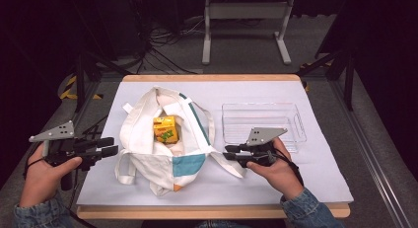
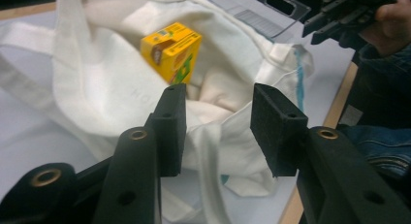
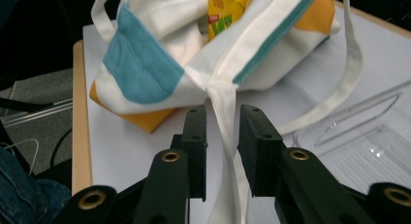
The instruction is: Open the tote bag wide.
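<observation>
A white cloth bag [image 1: 162,139] with teal and orange patches lies open in the middle of the table [image 1: 315,183]. A yellow carton [image 1: 165,128] stands inside it, in the open mouth. The left gripper [image 1: 111,146] hovers just beside the bag's left edge. Its jaws stand partly open and hold nothing; in the left gripper view the bag's rim lies past the jaws, not pressed by them. The right gripper [image 1: 227,153] sits at the bag's right side. Its jaws are a little apart, and a white strap [image 3: 224,122] of the bag runs through the gap without being pinched. To the right of the bag, farther from the person, stands a clear plastic tray [image 1: 296,119], just beyond the right hand [image 1: 276,169]. The strap loops on the table between bag and tray.
</observation>
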`<state>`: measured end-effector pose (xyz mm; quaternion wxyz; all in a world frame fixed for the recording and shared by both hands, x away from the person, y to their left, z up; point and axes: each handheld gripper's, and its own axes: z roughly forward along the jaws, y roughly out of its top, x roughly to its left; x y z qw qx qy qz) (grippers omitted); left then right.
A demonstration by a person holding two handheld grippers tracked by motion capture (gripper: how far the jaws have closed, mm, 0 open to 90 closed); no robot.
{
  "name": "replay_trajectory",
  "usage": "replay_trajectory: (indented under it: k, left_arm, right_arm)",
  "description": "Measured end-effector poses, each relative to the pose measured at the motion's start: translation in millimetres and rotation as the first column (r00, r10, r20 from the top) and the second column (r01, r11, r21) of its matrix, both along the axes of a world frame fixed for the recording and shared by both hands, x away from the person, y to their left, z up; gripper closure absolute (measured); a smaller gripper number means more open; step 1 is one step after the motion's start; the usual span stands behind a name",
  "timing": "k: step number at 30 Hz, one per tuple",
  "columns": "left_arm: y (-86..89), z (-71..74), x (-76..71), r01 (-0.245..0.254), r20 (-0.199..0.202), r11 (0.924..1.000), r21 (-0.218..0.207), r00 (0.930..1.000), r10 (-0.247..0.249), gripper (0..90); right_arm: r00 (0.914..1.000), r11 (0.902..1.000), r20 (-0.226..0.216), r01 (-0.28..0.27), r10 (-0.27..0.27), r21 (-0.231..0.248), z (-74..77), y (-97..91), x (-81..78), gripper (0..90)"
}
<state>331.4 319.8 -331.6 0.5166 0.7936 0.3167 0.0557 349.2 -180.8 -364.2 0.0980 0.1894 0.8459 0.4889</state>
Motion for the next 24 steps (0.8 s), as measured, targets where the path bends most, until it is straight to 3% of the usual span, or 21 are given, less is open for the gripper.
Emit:
replay_trajectory:
  k: [1,6,10,15,24]
  left_arm:
    - [-6.1,4.7,-3.1,0.026,0.009,0.9996,-0.011,0.9996,-0.025,58.8]
    - [-13.7,11.5,-5.4,0.059,0.048,0.9982,-0.006,0.9971,-0.059,61.9]
    - [-15.6,13.9,-5.7,0.024,0.060,0.9978,-0.061,0.9980,-0.021,61.5]
    - [-11.2,14.0,-4.0,-0.033,0.067,0.9957,-0.087,0.9970,0.039,58.5]
    - [-13.5,13.5,-2.6,-0.047,0.061,0.9961,-0.075,0.9968,0.051,55.9]
  right_arm:
    - [1.0000,0.9998,0.006,-0.006,0.006,0.016,2.7,2.7,-1.0,73.0]
    - [0.9978,0.9950,0.026,-0.062,0.060,0.078,13.7,20.1,-4.0,74.1]
    - [0.9952,0.9917,0.041,-0.092,0.089,0.090,17.7,33.6,-4.3,73.8]
    - [0.9888,0.9820,0.043,-0.147,0.143,0.119,19.5,56.1,-3.4,75.0]
    - [0.9672,0.9612,-0.002,-0.252,0.254,0.112,2.2,106.2,-2.4,76.3]
